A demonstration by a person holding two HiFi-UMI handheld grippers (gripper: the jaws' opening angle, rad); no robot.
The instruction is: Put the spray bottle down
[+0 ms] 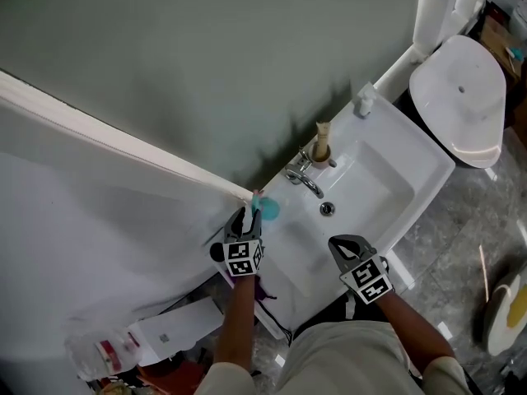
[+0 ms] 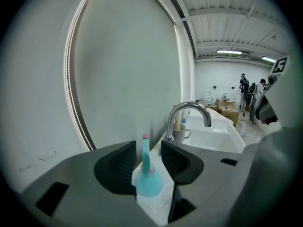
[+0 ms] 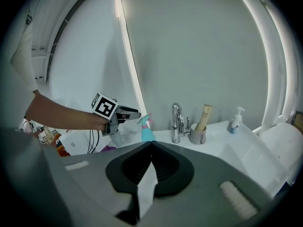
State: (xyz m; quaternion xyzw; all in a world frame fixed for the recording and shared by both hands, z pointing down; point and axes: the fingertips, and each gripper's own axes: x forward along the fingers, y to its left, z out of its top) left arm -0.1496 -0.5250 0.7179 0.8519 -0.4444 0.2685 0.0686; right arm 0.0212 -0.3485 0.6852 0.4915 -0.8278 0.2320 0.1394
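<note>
The teal spray bottle with a pink nozzle stands upright on the left corner of the white sink's rim. My left gripper is open just in front of it. In the left gripper view the bottle shows in the gap of the left gripper, and neither pad touches it. The right gripper view shows the bottle beside the left gripper. My right gripper hovers over the sink's front edge. The right gripper is shut on a white wipe that hangs from its jaws.
A chrome faucet, a cup holding a tube and a soap dispenser line the back of the sink. A toilet stands to the right. Grey wall is behind; boxes lie on the floor at lower left.
</note>
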